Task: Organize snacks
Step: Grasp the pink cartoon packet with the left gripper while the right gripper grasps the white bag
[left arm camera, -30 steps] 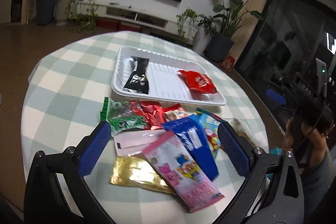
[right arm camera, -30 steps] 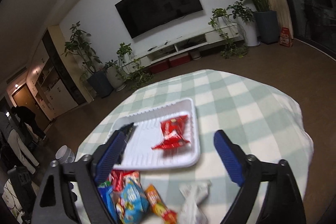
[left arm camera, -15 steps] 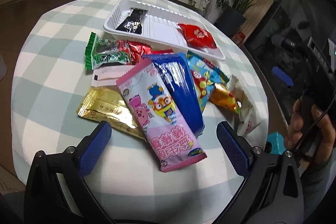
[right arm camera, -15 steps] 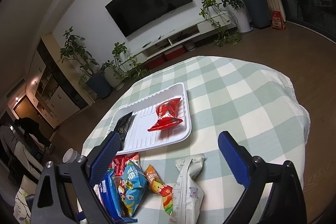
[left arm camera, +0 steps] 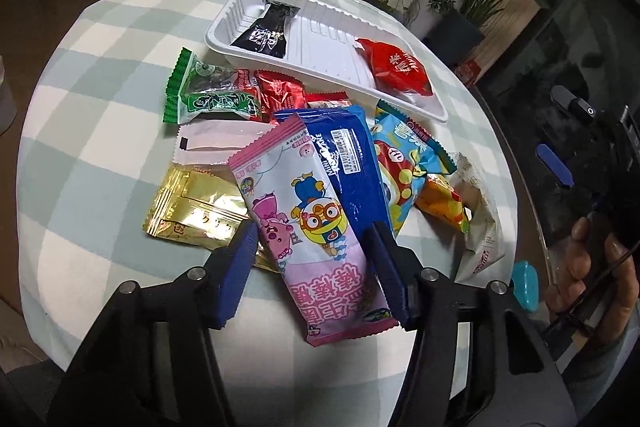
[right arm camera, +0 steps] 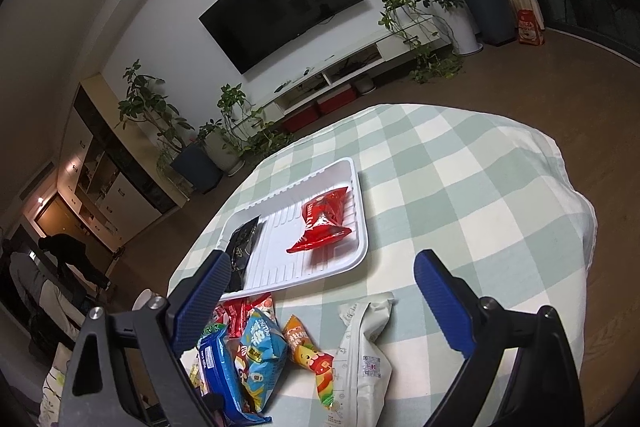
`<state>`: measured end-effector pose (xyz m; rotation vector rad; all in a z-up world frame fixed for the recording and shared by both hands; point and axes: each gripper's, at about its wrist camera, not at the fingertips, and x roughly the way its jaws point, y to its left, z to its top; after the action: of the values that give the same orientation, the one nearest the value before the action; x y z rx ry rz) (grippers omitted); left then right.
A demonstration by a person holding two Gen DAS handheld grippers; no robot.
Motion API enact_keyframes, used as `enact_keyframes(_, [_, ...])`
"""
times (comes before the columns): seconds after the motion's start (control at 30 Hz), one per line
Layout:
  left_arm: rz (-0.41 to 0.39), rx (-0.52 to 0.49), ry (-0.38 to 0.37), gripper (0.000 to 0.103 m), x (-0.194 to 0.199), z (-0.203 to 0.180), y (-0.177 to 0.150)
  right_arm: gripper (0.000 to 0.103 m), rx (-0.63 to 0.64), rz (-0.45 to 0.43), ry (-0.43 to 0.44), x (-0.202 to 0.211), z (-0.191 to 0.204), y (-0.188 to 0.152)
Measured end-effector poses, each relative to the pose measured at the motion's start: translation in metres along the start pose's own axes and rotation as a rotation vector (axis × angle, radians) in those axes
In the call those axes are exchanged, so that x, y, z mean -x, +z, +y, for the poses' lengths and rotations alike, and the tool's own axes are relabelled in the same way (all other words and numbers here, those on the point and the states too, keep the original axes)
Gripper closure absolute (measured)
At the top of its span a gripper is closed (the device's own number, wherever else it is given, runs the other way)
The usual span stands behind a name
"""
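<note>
A pile of snack packets lies on the checked table. On top is a pink cartoon packet [left arm camera: 316, 227], beside a dark blue packet [left arm camera: 348, 163], a gold packet [left arm camera: 196, 211], a green packet [left arm camera: 208, 95] and a white packet [right arm camera: 360, 359]. My left gripper [left arm camera: 314, 255] straddles the pink packet, its blue pads on either side and closing in; contact is not certain. The white tray [left arm camera: 304, 67] holds a black packet [left arm camera: 266, 33] and a red packet [left arm camera: 398, 71]. My right gripper [right arm camera: 320, 291] is open and empty above the table, the tray [right arm camera: 348, 263] ahead of it.
The round table's checked cloth [right arm camera: 460, 187] drops off at its edges. A person's hand [left arm camera: 592, 267] holds the other gripper at the right of the left wrist view. A teal object [left arm camera: 524, 283] sits past the table edge.
My left gripper has lowered to the pile and its jaws have narrowed around the pink packet. My right gripper has drawn back slightly and stays open.
</note>
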<state>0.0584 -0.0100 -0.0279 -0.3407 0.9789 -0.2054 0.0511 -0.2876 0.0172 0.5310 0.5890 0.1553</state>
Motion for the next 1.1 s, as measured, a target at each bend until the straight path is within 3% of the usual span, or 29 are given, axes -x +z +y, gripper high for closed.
enact_keyframes(0.1, [-0.004,-0.013,0.008,0.049,-0.001,-0.002,0.0,0.011,0.006,0.004,-0.002,-0.001,0.0,0.0])
enact_keyframes(0.27, [-0.004,-0.03,-0.035,0.067,0.001,-0.003,-0.002,0.017,0.023,0.035,-0.017,-0.006,0.0,-0.002])
enact_keyframes(0.43, [-0.006,-0.05,-0.063,0.073,0.003,-0.003,-0.003,0.02,0.014,0.058,-0.03,-0.01,-0.003,-0.004])
enact_keyframes(0.47, [-0.005,-0.047,-0.071,0.078,0.004,-0.002,-0.003,0.02,0.011,0.059,-0.031,-0.01,-0.004,-0.004])
enact_keyframes(0.73, [-0.02,-0.031,-0.094,0.084,0.015,0.012,-0.005,0.02,-0.019,0.088,-0.055,-0.015,-0.013,-0.006])
enact_keyframes(0.83, [-0.026,-0.029,-0.103,0.092,0.02,0.018,-0.007,0.02,-0.069,0.125,-0.054,-0.019,-0.021,-0.007])
enact_keyframes(1.1, [-0.073,0.003,-0.135,0.092,0.039,0.036,-0.008,0.02,-0.119,0.157,-0.111,-0.017,-0.037,-0.017])
